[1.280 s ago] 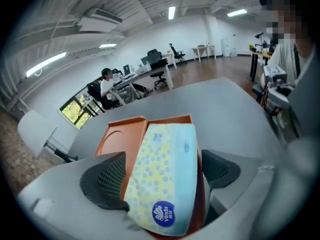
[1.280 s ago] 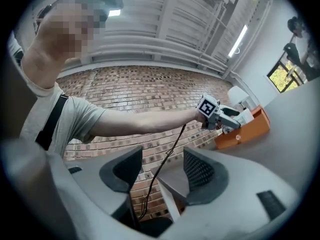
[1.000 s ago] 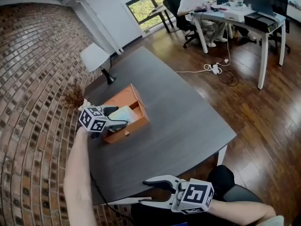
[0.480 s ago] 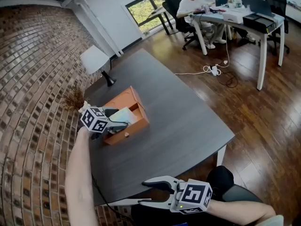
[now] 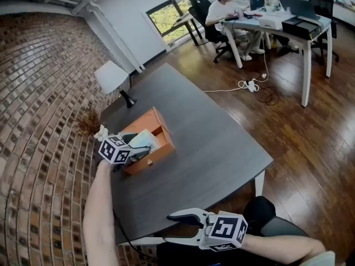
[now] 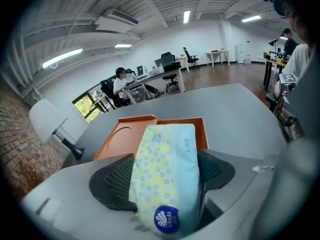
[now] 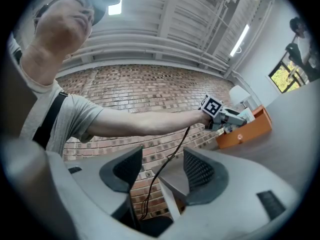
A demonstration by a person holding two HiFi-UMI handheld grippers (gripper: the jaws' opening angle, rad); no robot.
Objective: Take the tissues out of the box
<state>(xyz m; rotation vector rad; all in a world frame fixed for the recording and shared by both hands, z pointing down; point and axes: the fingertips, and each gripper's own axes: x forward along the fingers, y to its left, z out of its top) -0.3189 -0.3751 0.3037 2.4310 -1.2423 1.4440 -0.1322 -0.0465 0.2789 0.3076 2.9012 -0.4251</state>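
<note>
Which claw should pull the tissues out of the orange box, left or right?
Left. The left claw is closing its jaws on the tissue pack at the orange box. The right claw is open and empty, off the table's near edge.

A brick wall [image 5: 39, 93] is seen on the left, and a glossy wooden floor [image 5: 299, 132] is spread beneath a dark table [image 5: 222, 148]. A white lamp [image 5: 111, 76] is set at the table's far corner. A white desk [image 5: 288, 26], black chairs [image 5: 202, 7] and a window [image 5: 166, 7] are seen farther back.
</note>
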